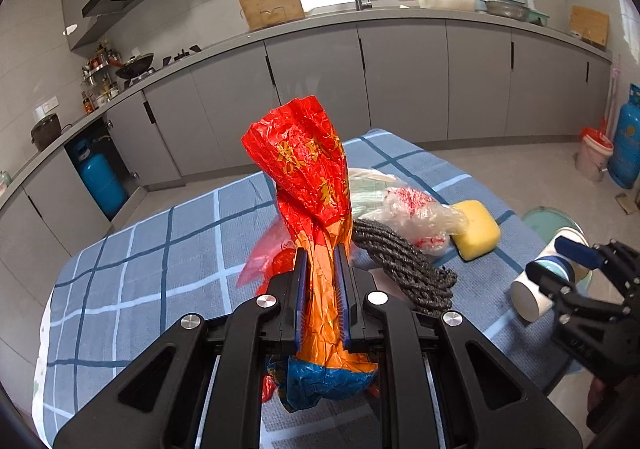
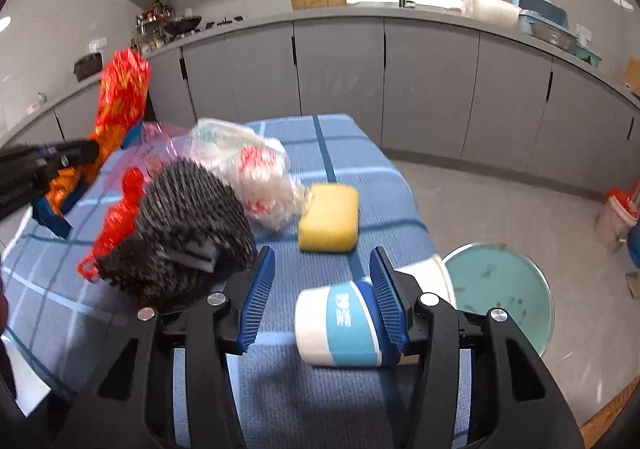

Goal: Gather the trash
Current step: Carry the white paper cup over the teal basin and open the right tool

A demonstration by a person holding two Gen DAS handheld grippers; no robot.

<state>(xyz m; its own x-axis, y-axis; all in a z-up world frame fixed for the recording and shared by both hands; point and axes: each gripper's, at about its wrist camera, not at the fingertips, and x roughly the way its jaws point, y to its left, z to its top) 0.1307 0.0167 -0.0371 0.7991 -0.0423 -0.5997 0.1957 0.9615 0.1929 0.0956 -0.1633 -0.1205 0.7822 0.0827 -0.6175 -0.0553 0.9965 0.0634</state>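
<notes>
Kitchen surface [image 1: 132,249] in blue checked cloth, trash being gathered.
Left hand-held gripper [image 1: 322,269] pinches a crumpled red-orange snack wrapper [image 1: 308,169] upright; right hand-held gripper [image 2: 322,289], spread, straddles a tipped blue-white paper cup [image 2: 340,323] at the edge. Beyond lie dark knitted cloth [image 2: 188,217], plastic bags [image 2: 256,177], yellow sponge [image 2: 329,219].

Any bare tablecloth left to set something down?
Free: the checked tablecloth left of the red snack bag, and the far end beyond the yellow sponge. Crowded: the middle, with grey cloth, plastic bags and paper cup.
</notes>
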